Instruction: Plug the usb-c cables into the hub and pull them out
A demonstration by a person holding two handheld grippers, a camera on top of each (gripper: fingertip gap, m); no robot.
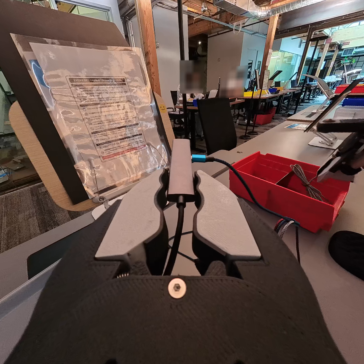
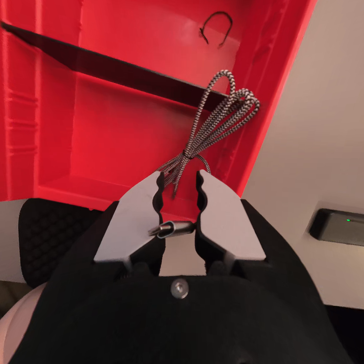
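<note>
Between the fingers of the left gripper [image 1: 180, 177], a slim grey hub [image 1: 180, 167] is clamped by its near end and held above the grey table [image 1: 266, 141], pointing away from the camera. A black lead [image 1: 176, 236] runs out of the hub's near end and down between the fingers. On the hub's right side, a blue-shelled plug [image 1: 198, 158] is seated in a port, and its dark braided cable [image 1: 242, 183] trails down toward the table, passing in front of the red bin [image 1: 275, 208].

Over the red bin, the right gripper [image 2: 179, 173] is held with its fingertips apart. A grey usb-c connector [image 2: 173, 228] is seen lying crosswise deeper between the fingers, its metal tip over the left finger; whether it is actually pinched cannot be told. A bundled black-and-white braided cable [image 2: 212, 126] is seen inside the bin, beside a black divider [image 2: 118, 69], with its loops resting against the bin's right wall. A loose black tie [image 2: 216, 27] is seen in the farther compartment. In the left wrist view, a laminated sheet [image 1: 98, 118] on a stand is seen to the left of the hub.
</note>
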